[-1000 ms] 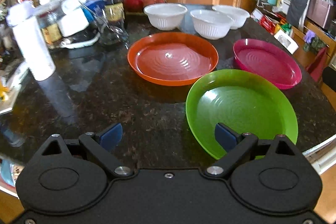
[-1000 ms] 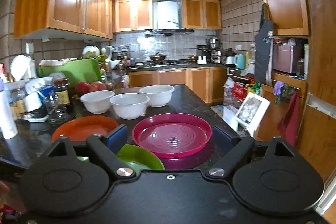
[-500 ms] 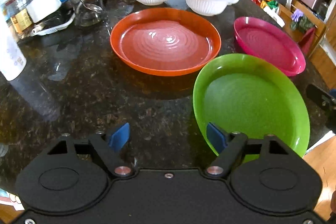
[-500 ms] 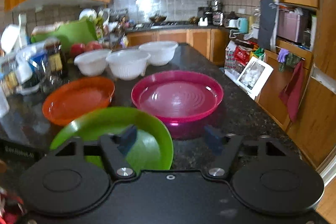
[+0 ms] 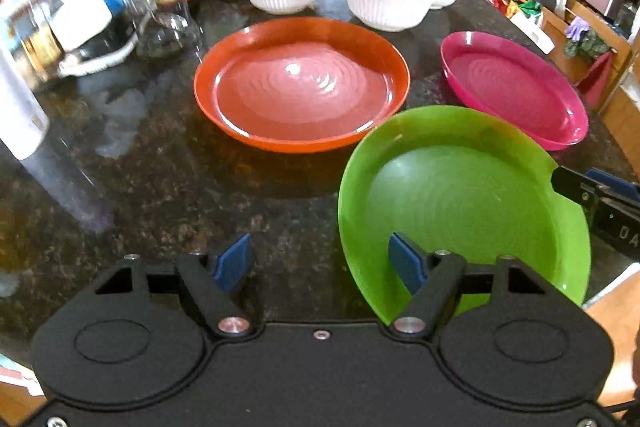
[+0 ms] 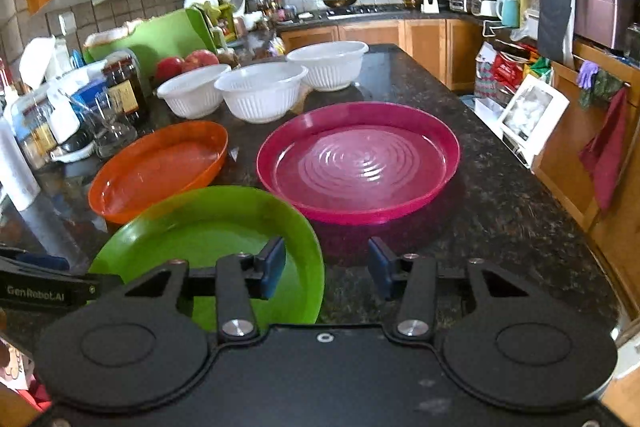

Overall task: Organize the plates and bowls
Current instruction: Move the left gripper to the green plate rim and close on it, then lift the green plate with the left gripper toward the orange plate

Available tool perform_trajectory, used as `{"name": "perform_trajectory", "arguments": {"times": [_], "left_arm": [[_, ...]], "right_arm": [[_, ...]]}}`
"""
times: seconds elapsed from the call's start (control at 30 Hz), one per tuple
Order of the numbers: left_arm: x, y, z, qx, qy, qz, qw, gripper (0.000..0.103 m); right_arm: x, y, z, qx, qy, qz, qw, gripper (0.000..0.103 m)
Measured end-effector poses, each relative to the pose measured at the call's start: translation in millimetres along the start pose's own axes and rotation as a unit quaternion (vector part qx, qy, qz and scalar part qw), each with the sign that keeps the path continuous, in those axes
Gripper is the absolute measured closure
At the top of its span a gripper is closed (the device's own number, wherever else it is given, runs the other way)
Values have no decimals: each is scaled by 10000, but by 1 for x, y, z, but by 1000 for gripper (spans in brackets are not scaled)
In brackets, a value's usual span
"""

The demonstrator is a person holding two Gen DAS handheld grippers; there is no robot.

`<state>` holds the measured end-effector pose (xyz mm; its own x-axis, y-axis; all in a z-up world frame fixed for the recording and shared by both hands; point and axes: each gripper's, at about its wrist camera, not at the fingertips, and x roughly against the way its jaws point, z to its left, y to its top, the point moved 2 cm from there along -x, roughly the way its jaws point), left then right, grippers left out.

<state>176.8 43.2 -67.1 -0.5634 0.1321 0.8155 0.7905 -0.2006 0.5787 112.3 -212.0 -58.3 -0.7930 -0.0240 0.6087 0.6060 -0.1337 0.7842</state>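
Granite counter (image 5: 160, 187); both tools flank green plate (image 5: 460, 195).

Black gripper (image 5: 320, 261), blue pads (image 5: 234, 261), silver screws.

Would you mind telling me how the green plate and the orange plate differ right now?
The green plate lies nearest, with a claw finger over each side of its rim; the orange plate lies farther back, untouched. Green is matte; orange shows glossy highlights. Both are round, shallow, empty.

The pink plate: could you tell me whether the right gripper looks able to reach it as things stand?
Probably yes: the pink plate lies uncovered just ahead of the right gripper, with only bare countertop between them, and the green plate off to one side.
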Motion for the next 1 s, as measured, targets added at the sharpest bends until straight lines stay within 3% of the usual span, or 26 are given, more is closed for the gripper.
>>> {"name": "perform_trajectory", "arguments": {"times": [0.1, 0.2, 0.47, 0.6, 0.77, 1.0], "left_arm": [[2, -1, -3, 83, 64, -51, 9999, 28], [0, 0, -4, 186, 0, 78, 9998, 40], [0, 2, -13, 237, 291, 54, 9993, 48], [-1, 5, -16, 306, 192, 89, 9993, 60], [2, 2, -22, 377, 215, 61, 9990, 75], [6, -5, -28, 253, 341, -12, 9991, 83]], "right_arm": [[-3, 2, -4, 194, 111, -17, 9997, 62], [-9, 4, -9, 206, 266, 146, 9993, 64], [-22, 3, -16, 176, 836, 583, 9946, 84], [-23, 3, -11, 284, 993, 580, 9930, 89], [-23, 0, -13, 381, 1124, 588, 9912, 92], [-19, -3, -13, 455, 1037, 582, 9919, 94]]}}
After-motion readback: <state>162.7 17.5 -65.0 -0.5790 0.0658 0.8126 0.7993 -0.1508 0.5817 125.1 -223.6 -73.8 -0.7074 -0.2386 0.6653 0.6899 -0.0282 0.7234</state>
